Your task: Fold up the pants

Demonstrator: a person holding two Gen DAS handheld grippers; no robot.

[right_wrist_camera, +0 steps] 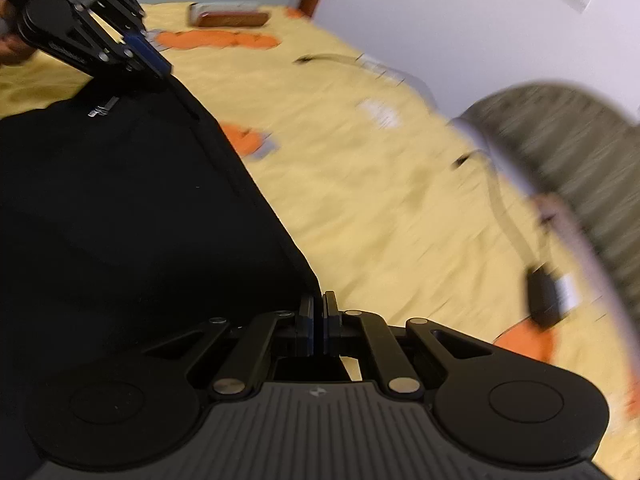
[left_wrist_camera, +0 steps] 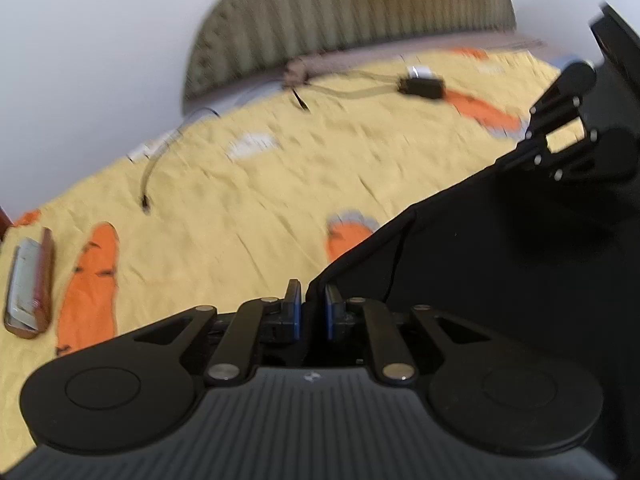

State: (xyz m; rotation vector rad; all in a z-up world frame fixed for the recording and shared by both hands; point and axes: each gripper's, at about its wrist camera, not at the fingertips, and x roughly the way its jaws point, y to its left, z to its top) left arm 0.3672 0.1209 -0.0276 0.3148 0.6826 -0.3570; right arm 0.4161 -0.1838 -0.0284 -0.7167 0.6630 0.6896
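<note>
The left gripper [left_wrist_camera: 313, 300] has its jaws clenched on a corner of the black pants [left_wrist_camera: 500, 280], the dark cloth edge running up between the blue pads. The right gripper [right_wrist_camera: 319, 312] is likewise clamped on another corner of the pants [right_wrist_camera: 120, 208], its pads pressed together over the fabric's edge. The pants lie on the bed, spread between the two grippers, with a small metal fastener showing near the left gripper's tips in the right wrist view. Under them is a yellow bedspread [left_wrist_camera: 240, 208] printed with orange shapes. Farther off on the bedspread lies a brown and white flat case [left_wrist_camera: 30, 284], a thin cable [left_wrist_camera: 150, 176], and a small black box [left_wrist_camera: 422, 86] with a cord. At the far edge, against the white wall [left_wrist_camera: 100, 40], stands an olive ribbed headboard cushion [left_wrist_camera: 352, 12]. Both views are blurred.
</note>
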